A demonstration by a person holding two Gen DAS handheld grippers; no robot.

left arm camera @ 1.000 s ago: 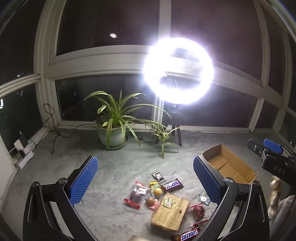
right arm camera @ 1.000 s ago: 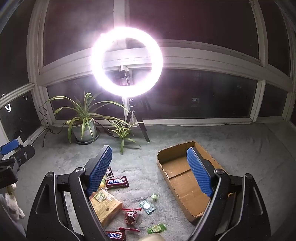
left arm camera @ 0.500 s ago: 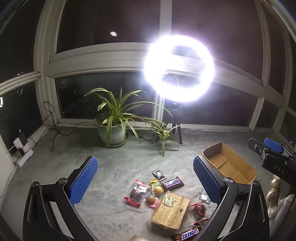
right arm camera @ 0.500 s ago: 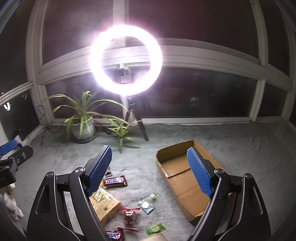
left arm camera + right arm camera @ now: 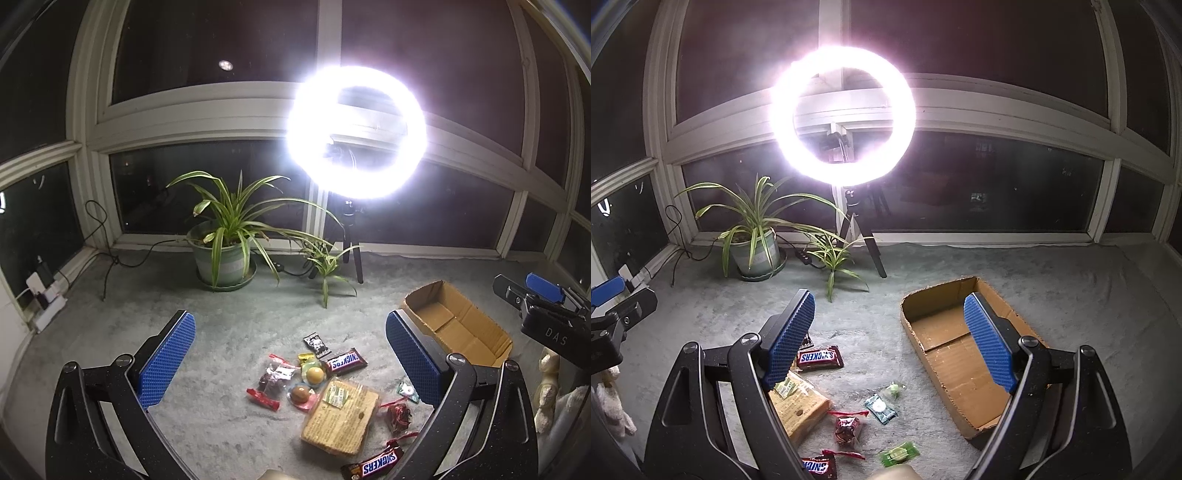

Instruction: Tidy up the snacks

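Note:
Several wrapped snacks lie scattered on the grey carpet. Among them are a Snickers bar [image 5: 345,362] [image 5: 818,357], a second Snickers bar [image 5: 376,461], a tan cracker pack [image 5: 341,415] [image 5: 801,410], a yellow round sweet [image 5: 314,374], a red wrapped sweet [image 5: 847,428], a teal packet [image 5: 881,406] and a green packet [image 5: 899,454]. An empty cardboard box [image 5: 458,325] [image 5: 960,354] lies open to their right. My left gripper [image 5: 290,317] hangs open above the snack pile, holding nothing. My right gripper [image 5: 889,299] hangs open between the pile and the box, also empty.
A potted plant [image 5: 225,254] and a smaller plant [image 5: 327,262] stand by the windows, beside a ring light on a tripod [image 5: 351,236]. Cables and a power strip [image 5: 46,295] lie at the far left. A pale soft object [image 5: 546,387] sits at the right edge.

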